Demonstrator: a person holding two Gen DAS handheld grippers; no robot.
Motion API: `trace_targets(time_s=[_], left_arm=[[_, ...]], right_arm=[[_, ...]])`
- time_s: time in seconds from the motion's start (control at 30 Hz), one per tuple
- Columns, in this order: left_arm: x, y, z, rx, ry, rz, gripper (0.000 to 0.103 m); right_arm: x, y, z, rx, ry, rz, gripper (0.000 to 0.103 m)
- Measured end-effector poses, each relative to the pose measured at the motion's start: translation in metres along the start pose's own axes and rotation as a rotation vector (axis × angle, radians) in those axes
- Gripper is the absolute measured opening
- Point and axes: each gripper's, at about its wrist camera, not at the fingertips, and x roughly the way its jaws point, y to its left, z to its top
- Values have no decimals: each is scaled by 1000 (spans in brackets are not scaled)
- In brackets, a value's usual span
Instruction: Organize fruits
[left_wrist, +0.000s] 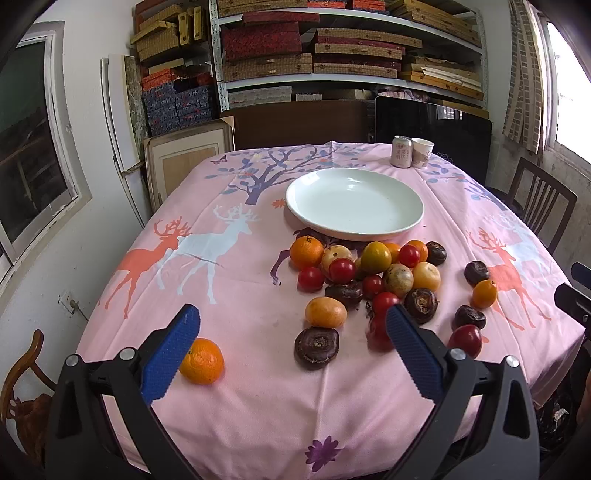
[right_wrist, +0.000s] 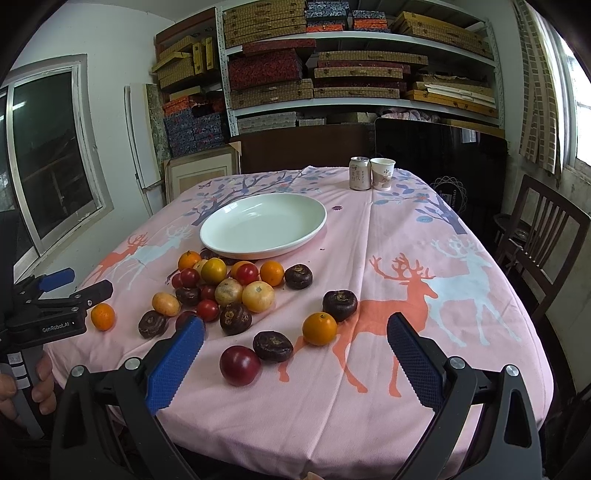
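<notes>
A white plate (left_wrist: 354, 202) (right_wrist: 263, 225) sits empty on the pink tablecloth. Just in front of it lies a loose pile of several fruits (left_wrist: 373, 273) (right_wrist: 221, 286): oranges, red tomatoes, yellow fruits and dark water chestnuts. One orange (left_wrist: 202, 361) (right_wrist: 103, 316) lies apart at the left. My left gripper (left_wrist: 291, 317) hovers open above the near table, with a dark chestnut (left_wrist: 316, 348) between its fingers' line of sight. My right gripper (right_wrist: 295, 328) is open too, above a red fruit (right_wrist: 240, 364), a chestnut (right_wrist: 272, 346) and an orange (right_wrist: 320, 328).
A drink can (left_wrist: 401, 151) (right_wrist: 359, 173) and a paper cup (left_wrist: 422, 152) (right_wrist: 382, 173) stand at the table's far edge. Wooden chairs (right_wrist: 539, 236) flank the right side. Shelves of boxes (right_wrist: 332, 66) fill the back wall. A hand (right_wrist: 37, 384) holds the left gripper's handle.
</notes>
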Motion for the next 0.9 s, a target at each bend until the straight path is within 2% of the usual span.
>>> trace_targets(time_s=[0.9], left_arm=[[5,-1,-5,-1,19,-1,99]], right_arm=[[1,1,-1,3,8,3,99]])
